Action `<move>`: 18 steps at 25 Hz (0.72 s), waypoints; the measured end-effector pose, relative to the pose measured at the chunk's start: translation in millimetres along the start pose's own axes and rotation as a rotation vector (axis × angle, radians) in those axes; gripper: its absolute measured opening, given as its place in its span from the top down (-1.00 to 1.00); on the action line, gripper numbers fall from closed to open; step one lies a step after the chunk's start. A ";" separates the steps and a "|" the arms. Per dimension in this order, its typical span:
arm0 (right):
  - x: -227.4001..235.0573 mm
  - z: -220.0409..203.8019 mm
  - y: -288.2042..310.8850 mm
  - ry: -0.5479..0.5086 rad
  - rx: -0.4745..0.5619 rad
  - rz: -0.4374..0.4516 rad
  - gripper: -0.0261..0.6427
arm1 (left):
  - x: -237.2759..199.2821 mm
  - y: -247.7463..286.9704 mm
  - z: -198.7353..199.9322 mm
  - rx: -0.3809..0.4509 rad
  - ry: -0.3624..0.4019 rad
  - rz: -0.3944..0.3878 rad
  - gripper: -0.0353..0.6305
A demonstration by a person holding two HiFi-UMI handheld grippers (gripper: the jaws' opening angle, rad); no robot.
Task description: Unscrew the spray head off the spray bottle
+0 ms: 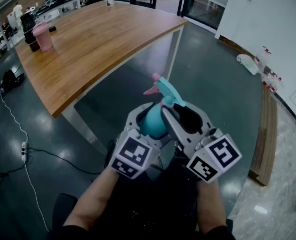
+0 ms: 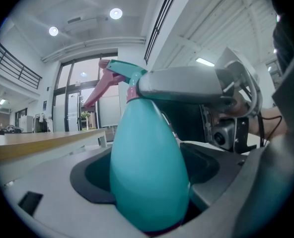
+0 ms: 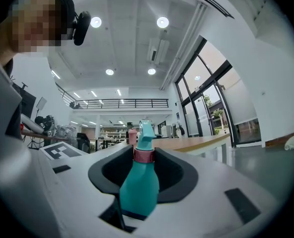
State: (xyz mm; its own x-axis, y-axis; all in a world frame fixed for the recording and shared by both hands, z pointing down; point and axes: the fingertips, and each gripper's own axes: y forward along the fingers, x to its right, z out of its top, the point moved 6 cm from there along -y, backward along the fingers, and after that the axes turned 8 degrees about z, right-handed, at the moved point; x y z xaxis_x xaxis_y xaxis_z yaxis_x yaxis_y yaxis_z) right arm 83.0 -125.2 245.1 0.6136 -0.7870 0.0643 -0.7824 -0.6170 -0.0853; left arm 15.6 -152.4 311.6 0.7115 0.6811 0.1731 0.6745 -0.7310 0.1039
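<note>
**Bottle held in mid-air, second gripper set at the collar**

The bottle point(image 1: 152, 123) rests on nothing. It is held upright in the air over the floor point(image 1: 213, 84), in front of the person and just off the desk's point(image 1: 98, 49) near edge. The left gripper point(image 1: 147, 120) is clamped on the wide teal body, low down. That grip looks meant to stop the body from turning, and it leaves the neck free.

The right gripper point(image 1: 185, 115) comes in from the other side at neck height. Its jaws stand apart on either side of the pink collar point(image 3: 143, 155), with the pads close by it, and I see no squeeze on it yet. The head point(image 1: 165, 91) sits above them, trigger pointing away toward the desk, and it looks fully screwed on. The collar is the part that turns, so this is the right height to grip. My judgement is that the unscrewing has not begun.

There is plenty of room. Nothing stands near the bottle on any side. The desk edge lies well beyond the nozzle, so twisting the wrist or lifting the head should meet nothing. The only tight spot is where the two grippers nearly touch.
</note>
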 end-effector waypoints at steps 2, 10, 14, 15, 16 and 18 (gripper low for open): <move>0.4 1.4 -3.0 0.000 -0.005 0.043 0.50 | 1.8 -1.8 1.5 0.009 -0.001 -0.044 -0.34; -0.2 6.3 -21.0 0.009 0.022 0.280 0.50 | 15.6 -14.0 9.3 0.069 -0.041 -0.316 -0.33; -2.1 8.4 -25.1 0.006 0.041 0.406 0.50 | 19.8 -20.1 11.1 0.113 -0.055 -0.453 -0.34; -2.0 8.8 -25.5 0.006 0.045 0.431 0.50 | 20.4 -20.9 11.1 0.121 -0.058 -0.482 -0.33; -2.0 8.7 -26.1 0.008 0.049 0.453 0.50 | 21.3 -21.7 10.8 0.128 -0.063 -0.510 -0.33; -2.2 7.2 -27.8 0.016 0.056 0.483 0.50 | 23.5 -23.4 9.6 0.128 -0.075 -0.544 -0.34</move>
State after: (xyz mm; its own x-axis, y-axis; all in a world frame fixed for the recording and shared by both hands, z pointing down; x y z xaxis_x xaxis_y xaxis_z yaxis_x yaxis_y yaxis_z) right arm 104.1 -106.3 240.1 0.1793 -0.9836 0.0189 -0.9702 -0.1800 -0.1624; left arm 18.4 -118.9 303.8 0.2635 0.9629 0.0573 0.9632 -0.2659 0.0382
